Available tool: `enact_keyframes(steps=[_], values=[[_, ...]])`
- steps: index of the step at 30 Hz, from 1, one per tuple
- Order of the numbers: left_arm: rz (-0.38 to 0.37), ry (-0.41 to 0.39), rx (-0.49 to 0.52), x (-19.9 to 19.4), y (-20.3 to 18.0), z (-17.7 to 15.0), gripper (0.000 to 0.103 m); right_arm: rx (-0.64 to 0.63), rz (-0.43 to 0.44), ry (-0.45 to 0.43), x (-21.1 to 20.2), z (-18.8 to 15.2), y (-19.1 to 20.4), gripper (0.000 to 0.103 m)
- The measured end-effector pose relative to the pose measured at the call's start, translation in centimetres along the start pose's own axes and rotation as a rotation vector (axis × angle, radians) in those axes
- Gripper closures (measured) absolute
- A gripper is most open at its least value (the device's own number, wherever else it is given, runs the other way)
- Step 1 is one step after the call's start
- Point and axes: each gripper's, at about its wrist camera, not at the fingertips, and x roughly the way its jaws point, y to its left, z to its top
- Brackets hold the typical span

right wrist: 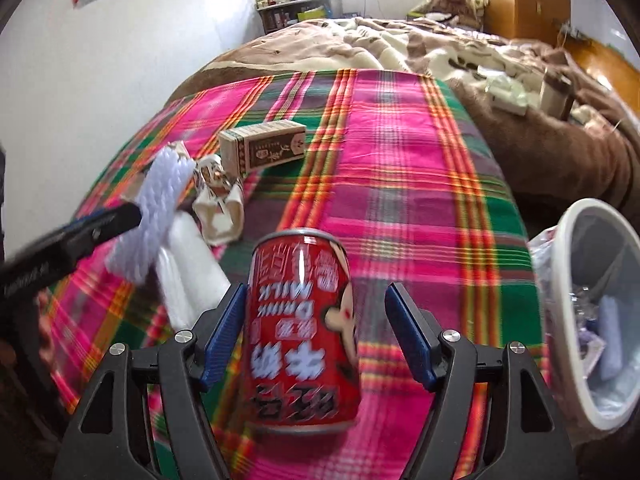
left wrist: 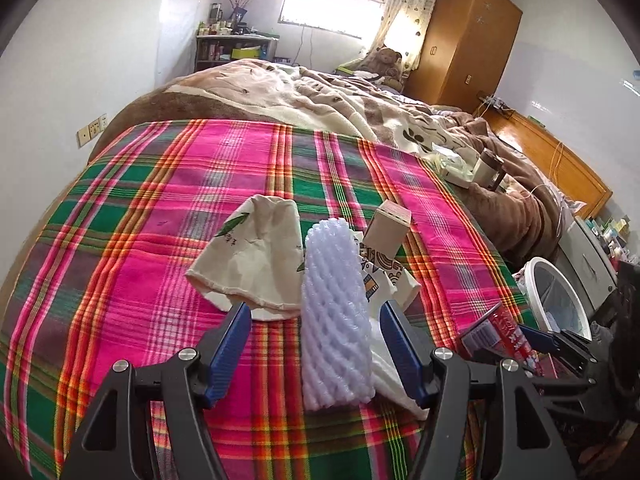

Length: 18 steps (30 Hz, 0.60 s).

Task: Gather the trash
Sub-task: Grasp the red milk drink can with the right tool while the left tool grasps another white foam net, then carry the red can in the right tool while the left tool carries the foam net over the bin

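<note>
On the plaid bedspread [left wrist: 140, 208] lies a white foam net sleeve [left wrist: 336, 312]. My left gripper [left wrist: 316, 312] is open with its blue fingers on either side of the sleeve. A beige cloth pouch [left wrist: 256, 256], a printed paper bag [left wrist: 380, 276] and a small cardboard box [left wrist: 390, 226] lie just beyond. In the right wrist view a red milk can [right wrist: 300, 360] sits upside down between the open fingers of my right gripper [right wrist: 316, 300], against the left finger. The sleeve [right wrist: 156, 208], the box [right wrist: 264, 148] and the left gripper's finger [right wrist: 96, 228] show at left.
A white trash bin [right wrist: 592, 304] with a clear liner stands at the bed's right edge; it also shows in the left wrist view [left wrist: 556, 296]. Crumpled brown blankets [left wrist: 360, 100], a mug [left wrist: 488, 168] and tissues lie farther up the bed. A wooden wardrobe [left wrist: 468, 40] stands behind.
</note>
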Motion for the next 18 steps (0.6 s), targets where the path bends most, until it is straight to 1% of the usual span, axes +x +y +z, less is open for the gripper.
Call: enact_keyframes(steps=[2,6,7,9,10,11,12,13,14,15,17,18], values=[[0.014,0.015,-0.01,0.7,-0.1,0.0,0.036,-0.007,-0.007,-0.004,-0.2,-0.1,-0.2,0.031],[0.005,0.022,-0.023,1.3,-0.5,-0.1,0.036,-0.015,-0.039,-0.012,-0.4,-0.4,-1.0,0.031],[0.01,0.021,-0.021,1.4,-0.6,-0.2,0.038,-0.016,-0.045,-0.013,-0.4,-0.5,-1.1,0.031],[0.017,0.029,-0.016,1.8,-0.8,-0.2,0.044,-0.009,-0.045,-0.007,-0.1,-0.5,-1.4,0.031],[0.018,0.032,-0.011,1.9,-0.9,-0.3,0.051,-0.005,-0.041,-0.008,0.0,-0.4,-1.6,0.031],[0.019,0.033,-0.007,2.0,-1.1,-0.3,0.054,-0.001,-0.037,-0.009,0.0,-0.5,-1.7,0.031],[0.018,0.037,-0.003,2.1,-1.1,-0.3,0.056,0.003,-0.036,-0.01,0.0,-0.6,-1.8,0.031],[0.016,0.041,-0.002,2.3,-1.3,-0.4,0.06,0.006,-0.037,-0.013,0.0,-0.6,-1.9,0.031],[0.014,0.042,-0.003,2.3,-1.3,-0.4,0.062,0.009,-0.037,-0.016,0.0,-0.7,-1.9,0.034],[0.016,0.04,-0.004,2.4,-1.4,-0.4,0.062,0.013,-0.033,-0.019,-0.1,-0.8,-2.1,0.039],[0.025,0.037,-0.001,2.3,-1.5,-0.5,0.067,0.016,-0.026,-0.019,-0.2,-1.0,-2.2,0.046],[0.028,0.033,0.003,2.3,-1.7,-0.5,0.067,0.016,-0.029,-0.021,-0.3,-1.1,-2.3,0.048]])
